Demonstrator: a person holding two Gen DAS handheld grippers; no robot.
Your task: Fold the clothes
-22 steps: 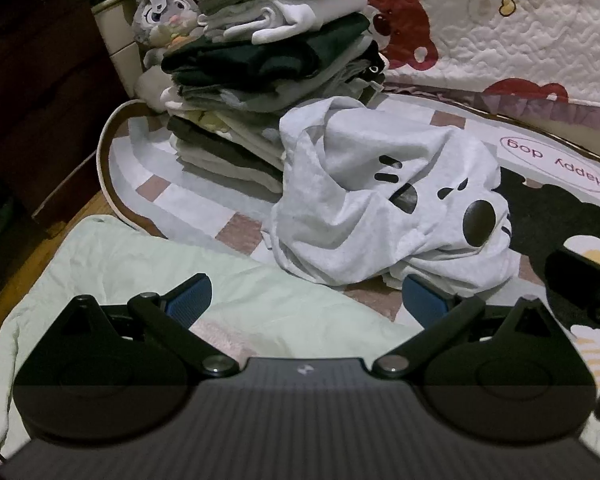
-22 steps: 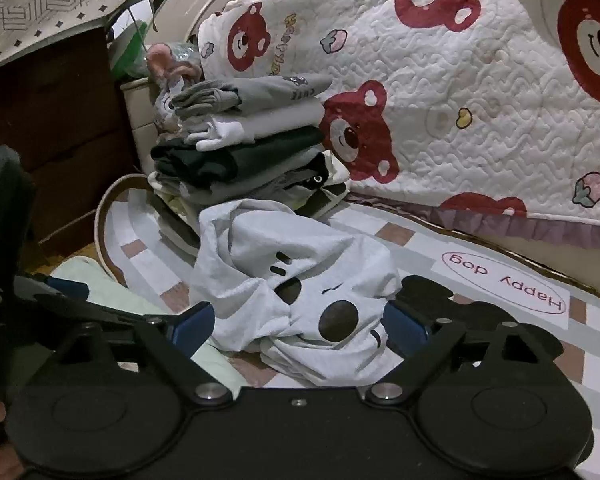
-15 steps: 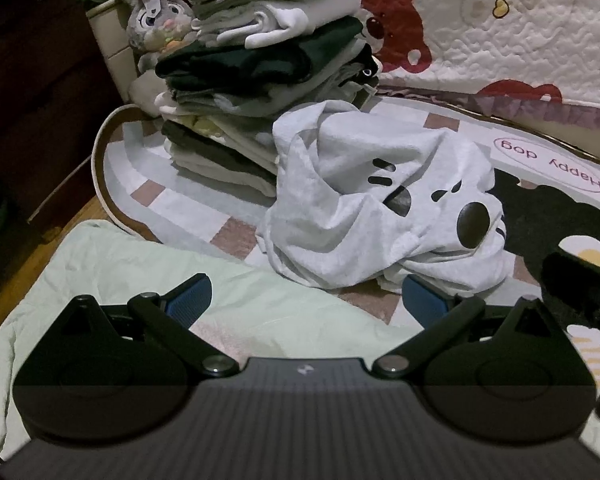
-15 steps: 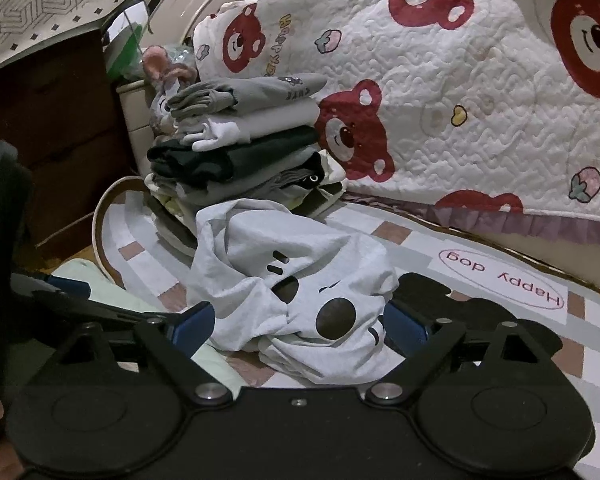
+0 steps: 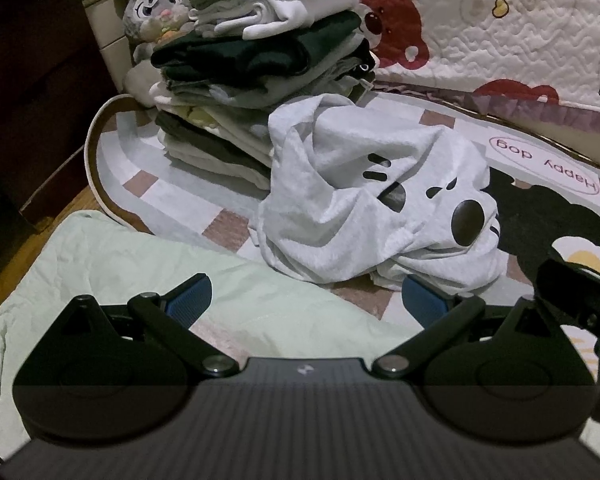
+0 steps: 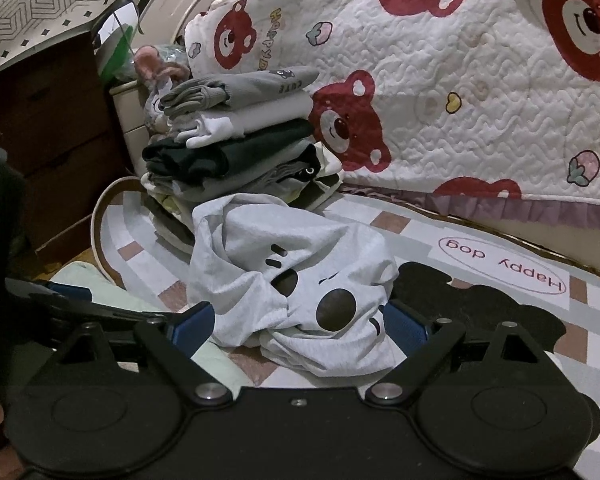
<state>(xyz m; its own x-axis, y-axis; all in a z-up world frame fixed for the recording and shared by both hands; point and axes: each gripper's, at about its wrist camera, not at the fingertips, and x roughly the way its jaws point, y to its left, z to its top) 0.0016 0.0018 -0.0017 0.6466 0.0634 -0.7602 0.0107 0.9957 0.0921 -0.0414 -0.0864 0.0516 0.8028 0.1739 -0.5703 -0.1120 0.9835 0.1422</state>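
Note:
A crumpled light grey shirt with black dog-face marks (image 5: 364, 204) lies in a heap on the rug; it also shows in the right wrist view (image 6: 288, 280). Behind it stands a tall stack of folded clothes (image 5: 260, 80), also seen in the right wrist view (image 6: 236, 144). My left gripper (image 5: 306, 300) is open and empty, held above a pale green cloth (image 5: 140, 276) just short of the shirt. My right gripper (image 6: 300, 326) is open and empty, with the shirt's near edge between its blue pads. The left gripper (image 6: 60, 300) shows at the left of the right wrist view.
The rug (image 5: 148, 172) with a "Happy dog" label (image 6: 504, 268) covers the floor. A bed with a red bear quilt (image 6: 460, 92) rises behind. A dark wooden cabinet (image 6: 48, 132) stands at left, a plush rabbit (image 5: 152, 4) beside the stack.
Both grippers have drifted slightly right and forward, so the shirt and stack sit a little further left in view. Jaws stay open. The shirt has not moved.

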